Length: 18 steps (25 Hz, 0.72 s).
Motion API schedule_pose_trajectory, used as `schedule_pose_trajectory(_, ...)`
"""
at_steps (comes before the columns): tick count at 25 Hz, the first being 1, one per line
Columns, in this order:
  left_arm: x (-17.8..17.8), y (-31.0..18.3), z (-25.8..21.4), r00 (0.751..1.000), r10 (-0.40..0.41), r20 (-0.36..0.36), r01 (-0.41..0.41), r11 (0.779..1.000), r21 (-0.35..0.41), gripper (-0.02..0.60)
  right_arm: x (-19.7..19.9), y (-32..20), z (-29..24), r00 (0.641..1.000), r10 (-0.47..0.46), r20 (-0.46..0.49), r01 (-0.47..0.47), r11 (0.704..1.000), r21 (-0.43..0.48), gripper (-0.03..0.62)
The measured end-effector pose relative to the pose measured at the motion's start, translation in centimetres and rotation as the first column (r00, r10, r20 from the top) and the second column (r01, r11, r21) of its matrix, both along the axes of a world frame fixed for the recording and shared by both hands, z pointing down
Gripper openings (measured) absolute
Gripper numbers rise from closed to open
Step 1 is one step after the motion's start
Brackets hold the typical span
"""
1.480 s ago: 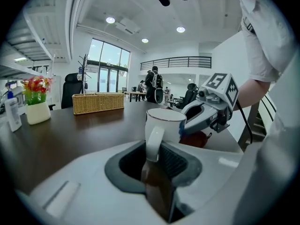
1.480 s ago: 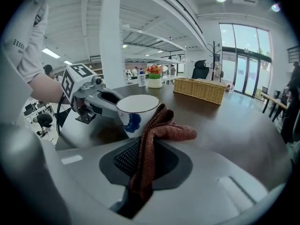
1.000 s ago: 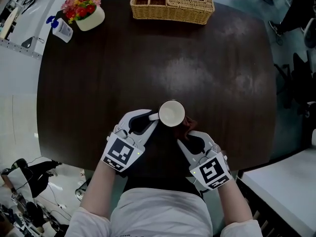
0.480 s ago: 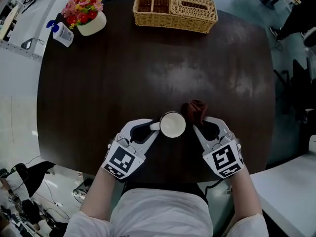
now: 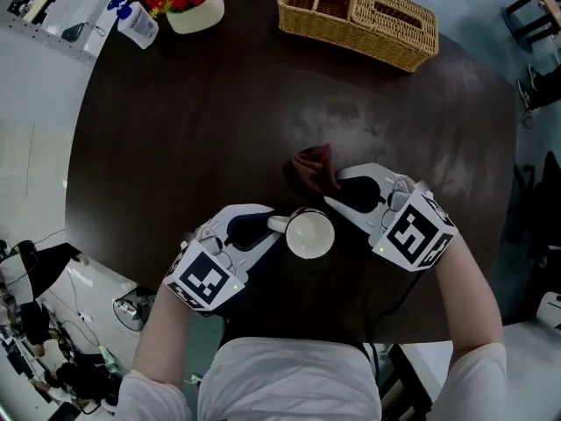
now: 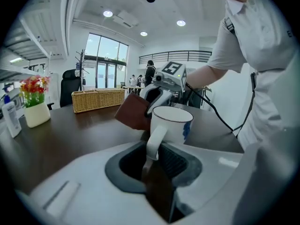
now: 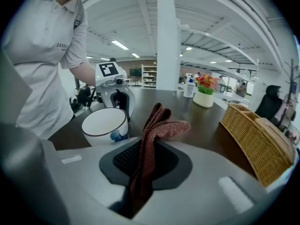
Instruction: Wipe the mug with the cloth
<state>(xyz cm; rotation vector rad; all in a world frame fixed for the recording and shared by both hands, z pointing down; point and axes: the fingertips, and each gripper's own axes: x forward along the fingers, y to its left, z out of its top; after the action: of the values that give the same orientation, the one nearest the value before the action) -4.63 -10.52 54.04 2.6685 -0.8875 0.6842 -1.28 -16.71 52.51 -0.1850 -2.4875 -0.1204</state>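
Got the white mug (image 5: pixel 309 234) clamped by its handle in the left gripper (image 5: pixel 275 224), close to the worktop's (image 5: pixel 175 130) near edge. Pinching the reddish-brown cloth (image 5: pixel 314 167) tight in the right gripper (image 5: pixel 334 191), just beyond the mug. Looks like lining up a wipe; next, press cloth onto the mug wall and rub.

Upright white mug (image 5: pixel 309 234) with blue mark; crumpled reddish-brown cloth (image 5: pixel 314 167) close beside.

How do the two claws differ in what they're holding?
The left claw grips the white mug by its handle; the right claw grips a reddish-brown cloth. The left claw sits nearer the person, the right claw farther across the table. Both are shut.
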Motion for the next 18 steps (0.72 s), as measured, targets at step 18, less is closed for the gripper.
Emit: schedule_pose_trajectory(18, -0.1, 0.0, 0.1, 0.997, 0.058, 0.050, -0.057, 0.998, -0.011, 0.080, -1.0, 3.6, 1.4, 0.633, -0.725, -0.270, 0.764, 0.642, 0.067, 0.078)
